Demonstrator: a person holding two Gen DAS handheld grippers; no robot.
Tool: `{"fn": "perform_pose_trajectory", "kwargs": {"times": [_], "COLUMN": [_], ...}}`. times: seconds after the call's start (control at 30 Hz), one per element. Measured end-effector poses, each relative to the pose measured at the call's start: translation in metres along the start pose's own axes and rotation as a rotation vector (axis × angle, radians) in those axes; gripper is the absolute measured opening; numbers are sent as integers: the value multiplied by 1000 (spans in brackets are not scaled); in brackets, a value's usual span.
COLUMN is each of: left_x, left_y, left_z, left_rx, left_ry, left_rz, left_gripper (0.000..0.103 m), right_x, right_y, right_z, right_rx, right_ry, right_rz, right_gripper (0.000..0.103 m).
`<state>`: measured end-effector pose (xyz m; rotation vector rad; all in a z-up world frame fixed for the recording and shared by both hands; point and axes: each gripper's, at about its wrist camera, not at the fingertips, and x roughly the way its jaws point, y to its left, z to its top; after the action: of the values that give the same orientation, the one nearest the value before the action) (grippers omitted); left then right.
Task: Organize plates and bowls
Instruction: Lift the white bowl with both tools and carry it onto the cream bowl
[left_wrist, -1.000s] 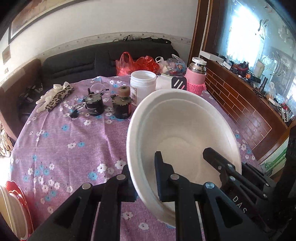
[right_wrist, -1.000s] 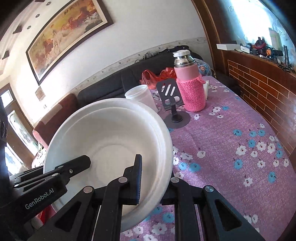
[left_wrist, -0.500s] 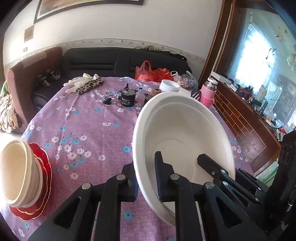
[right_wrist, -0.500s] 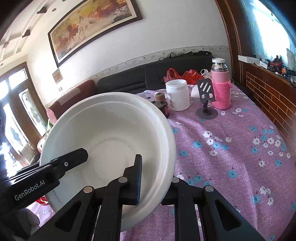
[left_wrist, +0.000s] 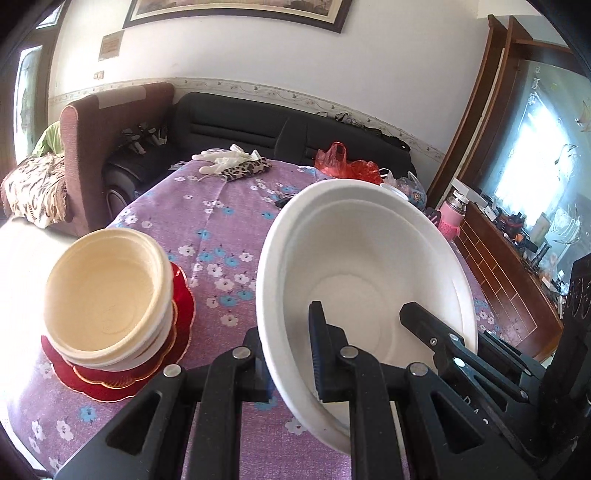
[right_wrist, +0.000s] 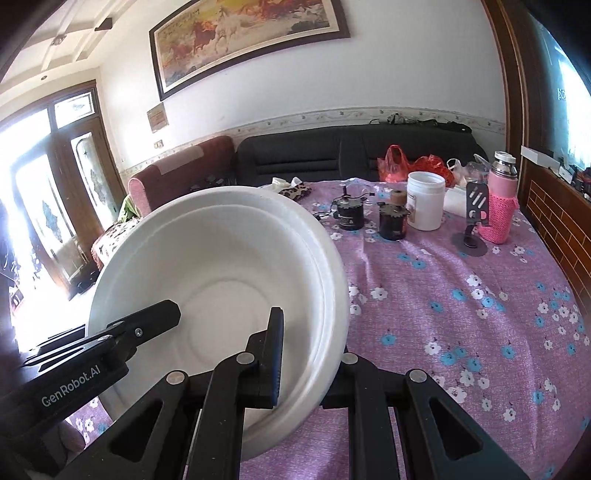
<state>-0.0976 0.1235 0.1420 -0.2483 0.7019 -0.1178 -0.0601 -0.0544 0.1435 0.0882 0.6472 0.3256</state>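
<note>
Both grippers hold a large white bowl (left_wrist: 369, 273) tilted in the air above the purple flowered tablecloth (left_wrist: 221, 206); it looks like two nested bowls. My left gripper (left_wrist: 290, 360) is shut on its left rim, one finger inside and one outside. My right gripper (right_wrist: 310, 363) is shut on the opposite rim of the white bowl (right_wrist: 221, 273). Each gripper's inner finger also shows in the other's view. At the table's near left, a stack of cream bowls (left_wrist: 107, 291) sits on red plates (left_wrist: 147, 373), just left of the held bowl.
Toward the far side of the table stand a white jar (right_wrist: 424, 201), two small dark motors (right_wrist: 393, 221), a pink-sleeved flask (right_wrist: 500, 206) and a phone stand (right_wrist: 474, 225). Gloves (left_wrist: 229, 158) and a red bag (left_wrist: 347, 166) lie at the far edge. A sofa and armchair stand behind.
Both grippers have carried the white bowl leftward across the table. The cream bowl stack on red plates has come into the left wrist view and now sits close beside the bowl.
</note>
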Motion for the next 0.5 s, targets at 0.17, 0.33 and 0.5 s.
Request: {"fn": "perform_pose_trajectory", "kwargs": {"times": [0.17, 0.33, 0.5], "left_x": [-16, -33, -45], "left_y": [24, 54, 89], "left_z": [-2, 0, 7], "left_rx": [-22, -46, -94], "left_ry": [-37, -73, -94], "left_rz": [67, 143, 197], "left_gripper": [14, 14, 14], "right_x": [7, 20, 33], "right_y": [32, 63, 102], "right_z": [-1, 3, 13], "right_rx": [-45, -89, -146], "right_ry": [10, 27, 39], "right_rz": [38, 82, 123], "right_gripper": [15, 15, 16]}}
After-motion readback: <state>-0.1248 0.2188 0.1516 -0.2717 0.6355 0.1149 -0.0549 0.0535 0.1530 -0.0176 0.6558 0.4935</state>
